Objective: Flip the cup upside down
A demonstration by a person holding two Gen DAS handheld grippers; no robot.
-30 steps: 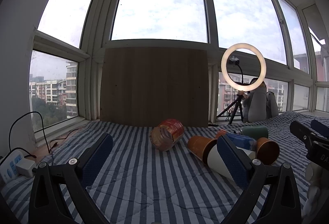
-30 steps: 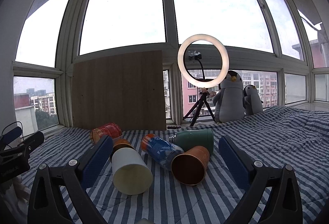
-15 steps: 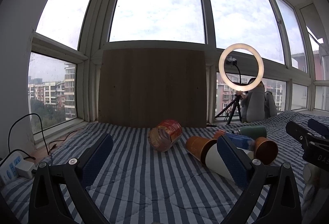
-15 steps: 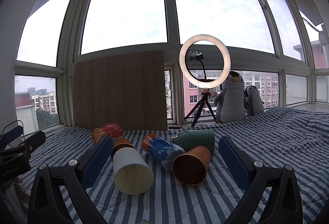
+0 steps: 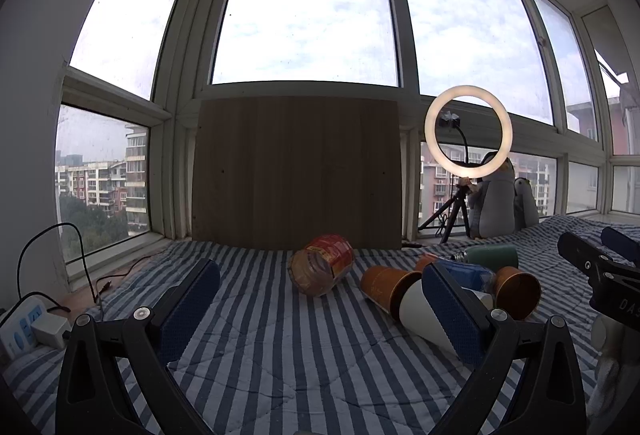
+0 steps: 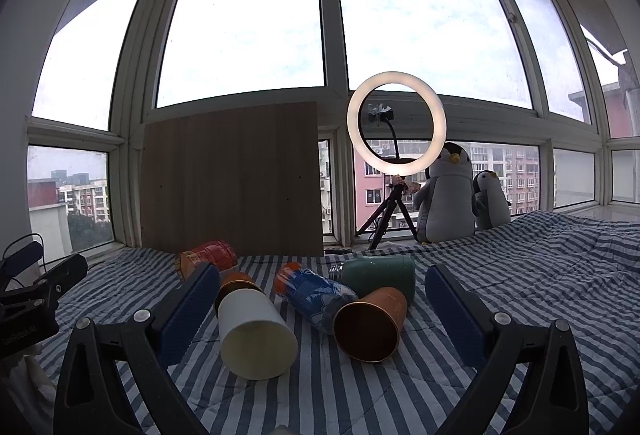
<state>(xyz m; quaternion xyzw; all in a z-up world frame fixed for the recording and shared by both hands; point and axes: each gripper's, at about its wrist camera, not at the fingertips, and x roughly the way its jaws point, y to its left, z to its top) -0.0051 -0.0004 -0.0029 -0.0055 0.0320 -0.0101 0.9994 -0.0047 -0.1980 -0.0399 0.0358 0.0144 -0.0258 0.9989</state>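
Several cups lie on their sides on the striped blanket [image 6: 520, 295]. In the right wrist view a white paper cup [image 6: 254, 331] with an orange cup [image 6: 236, 281] behind it and a copper cup [image 6: 370, 319] open toward me. They lie between the fingers of my open right gripper [image 6: 320, 311], a little ahead of it. A blue printed cup [image 6: 316, 293], a green cup [image 6: 380, 273] and a red cup [image 6: 208, 261] lie further back. My left gripper [image 5: 320, 299] is open and empty, and the red cup [image 5: 322, 269] lies ahead of it. The white cup [image 5: 416, 315] sits by its right finger.
A wooden board [image 5: 296, 171] leans on the window behind the cups. A ring light on a tripod [image 6: 396, 123] and two plush penguins [image 6: 448, 195] stand at the back right. A power strip with cables [image 5: 28, 327] lies at the left edge.
Almost nothing: both views drift very slightly. The grippers stay open and the cups lie where they were.
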